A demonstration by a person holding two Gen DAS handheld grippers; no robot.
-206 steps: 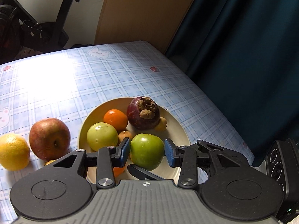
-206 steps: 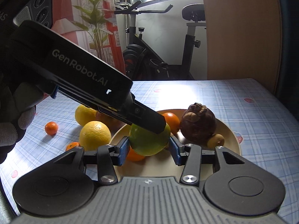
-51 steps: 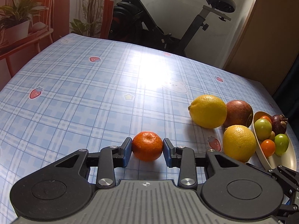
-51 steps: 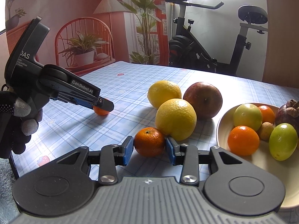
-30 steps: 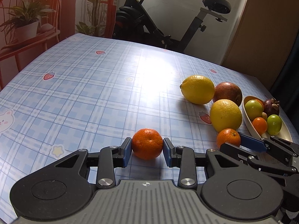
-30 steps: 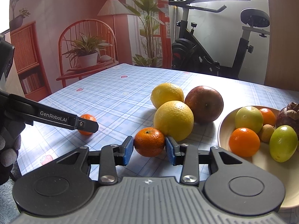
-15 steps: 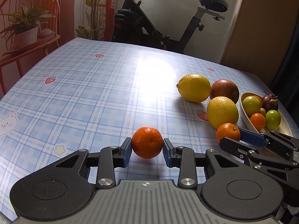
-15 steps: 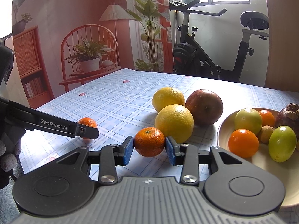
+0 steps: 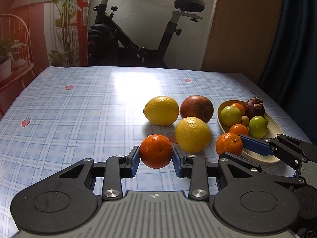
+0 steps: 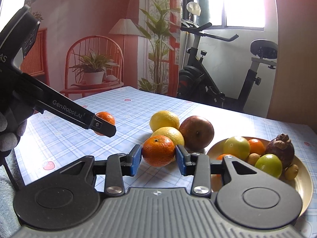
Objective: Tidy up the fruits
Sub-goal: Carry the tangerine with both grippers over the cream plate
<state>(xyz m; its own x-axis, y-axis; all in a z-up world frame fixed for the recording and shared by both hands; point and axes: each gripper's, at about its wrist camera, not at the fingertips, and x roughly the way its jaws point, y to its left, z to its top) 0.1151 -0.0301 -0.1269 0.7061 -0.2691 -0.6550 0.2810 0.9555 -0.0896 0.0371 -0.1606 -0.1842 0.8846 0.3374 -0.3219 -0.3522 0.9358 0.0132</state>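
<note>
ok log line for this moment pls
left gripper: shut on mandarin | right gripper: shut on second mandarin | both lifted | bowl: not reached

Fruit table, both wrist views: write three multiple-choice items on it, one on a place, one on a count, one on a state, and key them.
1. Where is the mangosteen?
A. in the bowl
B. on the cloth beside the lemon
C. in a gripper

2. How many yellow citrus fruits lie on the tablecloth?
A. none
B. two
C. four

3. What is the left gripper doing?
A. standing open over the bowl
B. clamping a green apple
C. clamping a mandarin

Key: 1 A, the dark fruit sits at the bowl's far side among green fruits. 2 B, a lemon and a rounder yellow fruit lie outside the bowl. 3 C, both blue pads press the mandarin's sides.
</note>
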